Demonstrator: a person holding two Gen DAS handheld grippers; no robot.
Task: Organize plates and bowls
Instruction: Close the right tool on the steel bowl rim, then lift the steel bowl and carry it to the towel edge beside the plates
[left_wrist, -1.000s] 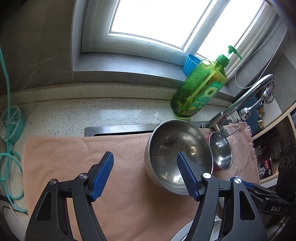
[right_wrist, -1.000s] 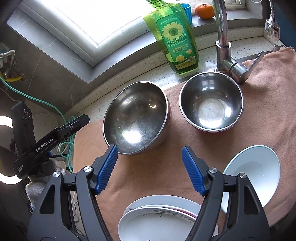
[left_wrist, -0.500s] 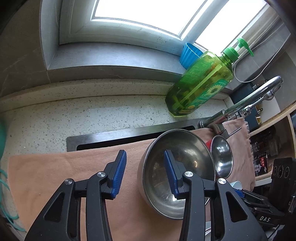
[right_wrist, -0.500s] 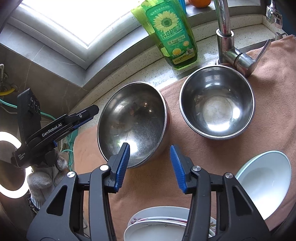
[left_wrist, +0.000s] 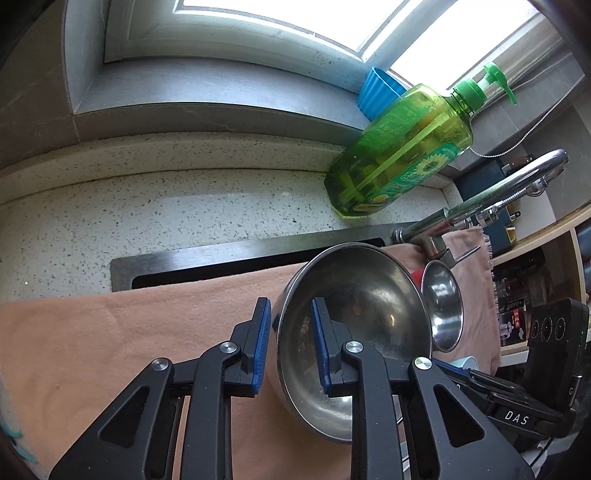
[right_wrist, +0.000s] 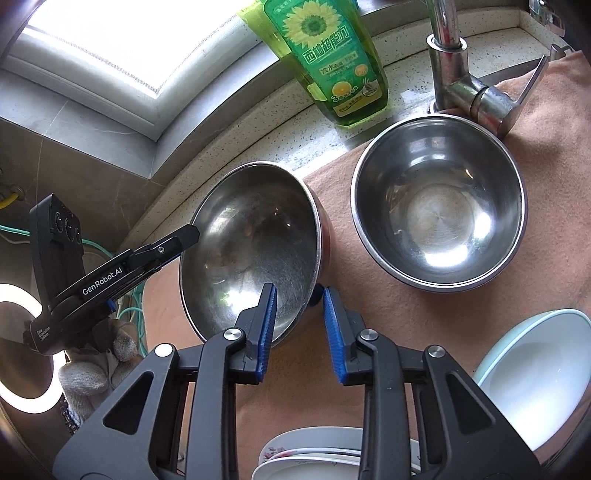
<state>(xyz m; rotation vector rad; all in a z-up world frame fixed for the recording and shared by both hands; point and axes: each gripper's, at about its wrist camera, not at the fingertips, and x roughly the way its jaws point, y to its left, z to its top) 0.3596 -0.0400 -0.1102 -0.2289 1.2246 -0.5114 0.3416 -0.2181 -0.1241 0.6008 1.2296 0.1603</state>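
**Both grippers at the rim of the big steel bowl**

Tilted on the peach cloth (left_wrist: 129, 332) over the bench: the big steel bowl (left_wrist: 354, 314), mouth leaning toward the cloth's left end, near the cloth's back edge.

Left gripper (left_wrist: 291, 332): reaching down onto the bowl's left rim. Astride that rim, with one blue pad against the outer wall and the other inside the bowl. Jaws narrow, having just been closing with the rim between them. Cannot tell whether both pads press yet. From the right wrist view, seen side-on, tip at the same left rim, carried by a gloved hand (right_wrist: 88, 369).

Right gripper (right_wrist: 300, 317): down at the near right part of the rim. Left pad over the bowl's inside, right pad outside, with a sliver of gap showing between it and the wall. Jaws likewise just been closing around the rim, not yet clamped.

Elsewhere on the cloth:
- Small steel bowl (right_wrist: 439, 206), upright just right of the big one, at the foot of the tap (right_wrist: 450, 74).
- White bowl (right_wrist: 535, 369), toward the near right corner.
- Stack of plates (right_wrist: 306, 450), at the near edge, below the right gripper.

Behind the cloth, on the bench's back edge: green soap bottle (right_wrist: 332, 66).
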